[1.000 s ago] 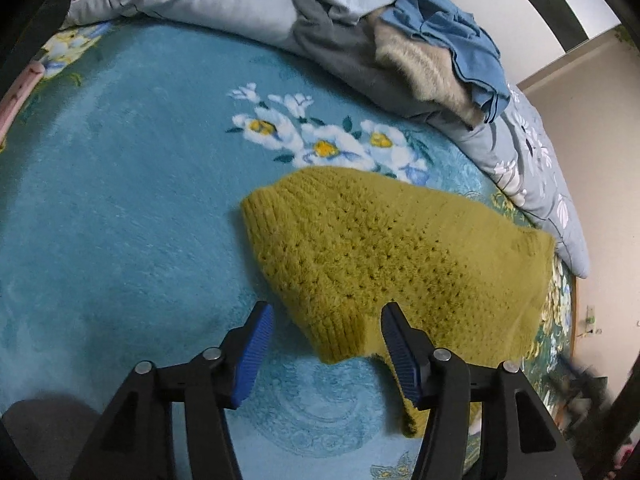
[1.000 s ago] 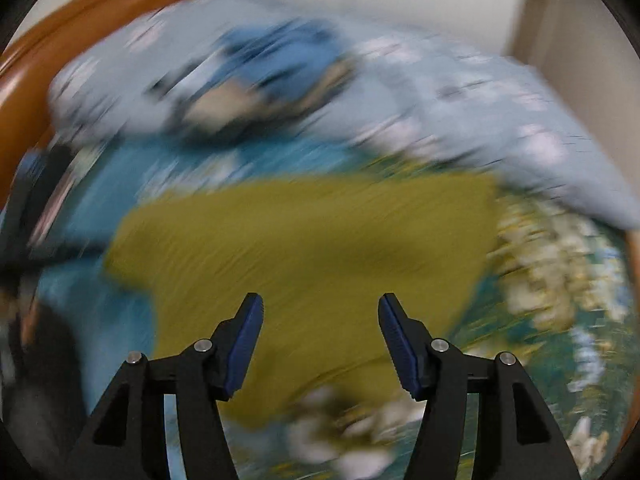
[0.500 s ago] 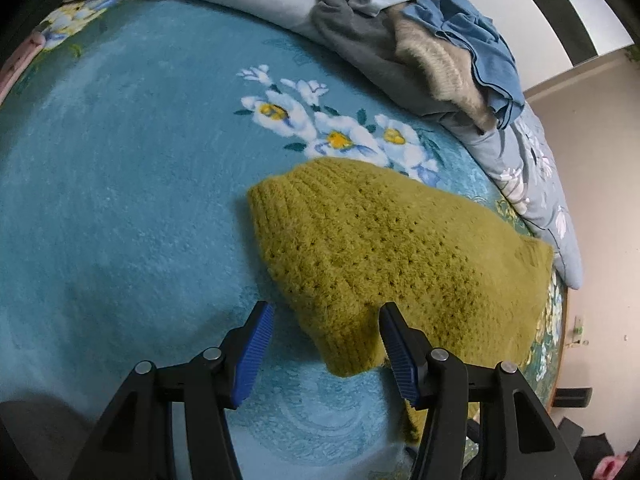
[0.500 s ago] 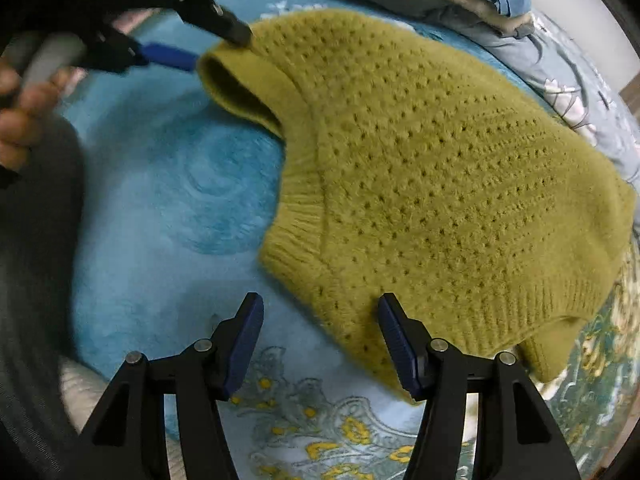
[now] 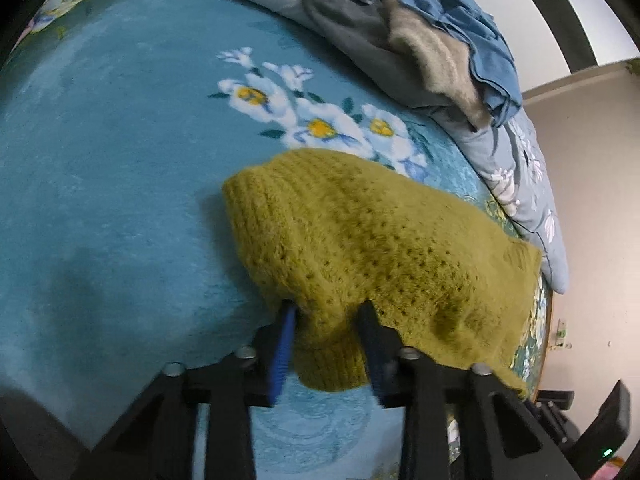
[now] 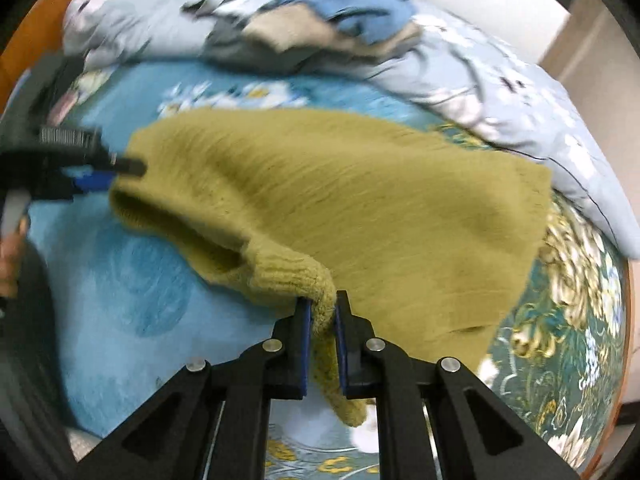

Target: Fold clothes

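Note:
A mustard-yellow knitted sweater [image 5: 380, 240] lies spread on a blue flowered blanket [image 5: 120, 140]. My left gripper [image 5: 327, 312] has its jaws closing around a ribbed corner of the knit, which fills the gap between the blue pads. In the right wrist view the sweater [image 6: 360, 200] stretches away from my right gripper [image 6: 322, 308], whose jaws are closing tight on a bunched ribbed edge. The left gripper [image 6: 120, 168] shows there at the sweater's far left corner, held by a hand [image 6: 10, 256].
A heap of blue, beige and grey clothes [image 5: 432, 52] rests on a grey-blue flowered duvet [image 5: 528, 184] along the far side of the bed. The same heap [image 6: 320, 20] shows blurred in the right wrist view. A beige wall [image 5: 592, 200] stands to the right.
Both grippers went from wide open to closed around ribbed parts of the sweater. The right one swung in and down to the knit's near edge; the left one hardly moved.

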{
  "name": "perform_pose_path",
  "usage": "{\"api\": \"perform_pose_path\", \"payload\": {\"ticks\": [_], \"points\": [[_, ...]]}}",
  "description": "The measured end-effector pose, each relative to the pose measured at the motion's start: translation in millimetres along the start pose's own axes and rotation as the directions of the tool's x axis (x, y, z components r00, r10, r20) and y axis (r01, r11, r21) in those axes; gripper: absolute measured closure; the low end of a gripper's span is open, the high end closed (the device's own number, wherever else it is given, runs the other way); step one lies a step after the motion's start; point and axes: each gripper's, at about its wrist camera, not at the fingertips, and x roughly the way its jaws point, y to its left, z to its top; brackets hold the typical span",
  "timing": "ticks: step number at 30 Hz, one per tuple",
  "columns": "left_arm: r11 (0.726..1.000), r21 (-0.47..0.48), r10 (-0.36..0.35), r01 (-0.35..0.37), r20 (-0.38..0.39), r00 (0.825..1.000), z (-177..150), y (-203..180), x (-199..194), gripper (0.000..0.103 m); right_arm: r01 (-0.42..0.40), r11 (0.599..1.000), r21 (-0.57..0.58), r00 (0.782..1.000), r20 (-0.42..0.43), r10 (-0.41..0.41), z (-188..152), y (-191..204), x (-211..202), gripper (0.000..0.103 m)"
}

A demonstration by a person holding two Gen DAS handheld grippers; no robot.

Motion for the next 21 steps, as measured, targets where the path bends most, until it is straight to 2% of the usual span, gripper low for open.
{"api": "perform_pose_path", "payload": {"ticks": [1,3,7,11,15,21], "points": [[1.0,0.011,-0.004,0.004,0.003,1.0,-1,-4,0,0.085,0.002,1.0,0.009,1.0,0.008,-0.002,1,-5,-4,0.092],[0.999,0.032,-0.011,0.011,0.01,1.0,-2,-12,-1,0.088,0.009,1.0,0.016,1.0,0.022,-0.009,4,-13,-9,0.092],[0.994,0.111,-0.018,0.011,0.066,0.998,-8,-37,-16,0.09,0.041,0.999,0.029,0.997,0.057,-0.042,7,-17,-19,0.093],[0.988,0.134,-0.094,0.077,0.129,0.987,-4,-60,-44,0.09,0.066,0.996,0.062,0.991,0.113,-0.073,16,-25,-33,0.093],[0.973,0.189,-0.173,0.132,0.219,0.96,11,-89,-86,0.09,0.105,0.992,0.075,0.969,0.215,-0.119,33,-37,-70,0.093],[0.94,0.262,-0.299,0.218,0.327,0.897,35,-136,-148,0.091,0.166,0.981,0.102,0.905,0.38,-0.192,71,-54,-137,0.093]]}}
